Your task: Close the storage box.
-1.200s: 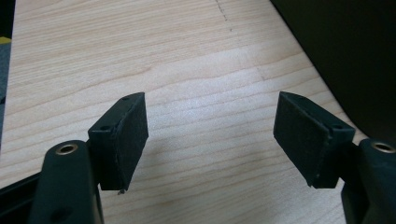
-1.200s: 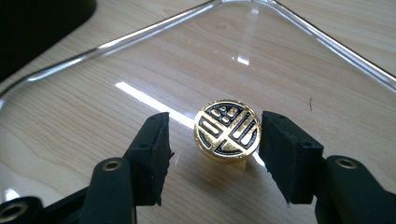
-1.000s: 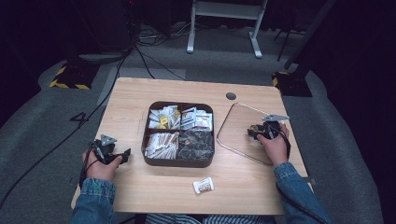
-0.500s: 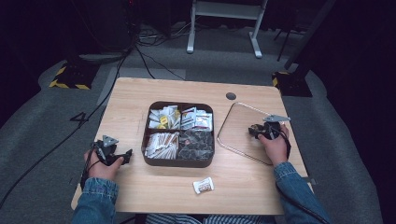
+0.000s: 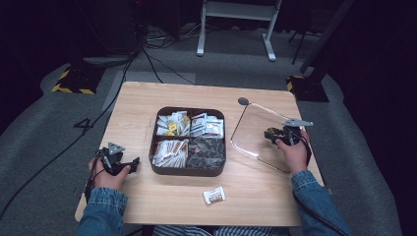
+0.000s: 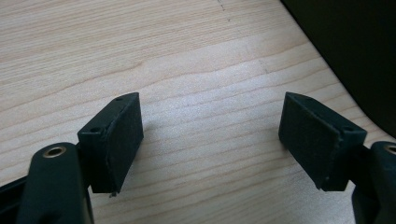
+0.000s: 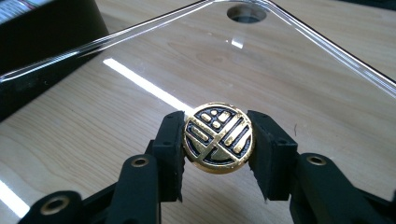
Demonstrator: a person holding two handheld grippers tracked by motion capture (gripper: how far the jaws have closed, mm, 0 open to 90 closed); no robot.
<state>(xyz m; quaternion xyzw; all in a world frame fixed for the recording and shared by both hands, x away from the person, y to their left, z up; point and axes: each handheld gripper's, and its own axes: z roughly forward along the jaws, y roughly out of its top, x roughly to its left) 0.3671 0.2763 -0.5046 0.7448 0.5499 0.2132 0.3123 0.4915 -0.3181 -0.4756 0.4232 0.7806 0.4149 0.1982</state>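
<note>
Round knob (image 7: 218, 143) upright on flat lid (image 7: 289, 74)

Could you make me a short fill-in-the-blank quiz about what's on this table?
1. The right gripper is shut on the lid's round ___-and-black knob.
2. The clear lid lies to the ___ of the dark tray in the high view.
3. The tray has ___ compartments.
4. The left gripper's jaws are ___.

Missing words: gold; right; four; open

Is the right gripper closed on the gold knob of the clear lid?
Yes: in the right gripper view both pads of the right gripper press the sides of the gold knob on the clear lid.
</note>
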